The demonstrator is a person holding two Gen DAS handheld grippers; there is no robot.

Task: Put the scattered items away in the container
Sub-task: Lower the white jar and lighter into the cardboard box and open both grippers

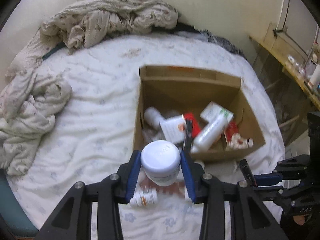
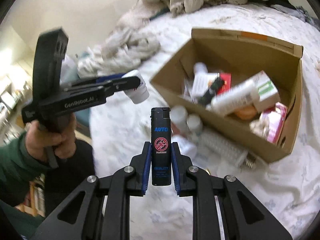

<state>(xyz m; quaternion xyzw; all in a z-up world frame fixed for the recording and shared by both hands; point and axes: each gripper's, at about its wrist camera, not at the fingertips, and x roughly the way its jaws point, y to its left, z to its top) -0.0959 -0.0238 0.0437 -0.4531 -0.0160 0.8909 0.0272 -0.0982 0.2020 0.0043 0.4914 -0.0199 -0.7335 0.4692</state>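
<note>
Box mouth: the cardboard box (image 1: 238, 108) is open on top with no flaps over it; entry from above is free.
Box floor: crowded toward 5 o'clock in the left wrist view with cartons, a white tube (image 1: 210, 134) and a white bottle (image 1: 153, 116); the far half, toward 12 o'clock, is bare cardboard.
Near wall: small white bottles (image 2: 187, 121) and a ribbed bulb (image 2: 226, 150) lie on the sheet just outside the near wall.
Bed at 9 o'clock: open sheet (image 1: 96, 100), bounded by the rumpled blanket (image 1: 32, 116).
Between grippers: the left gripper (image 2: 138, 80) stands at 10 o'clock of the right gripper (image 2: 161, 156), well apart.
</note>
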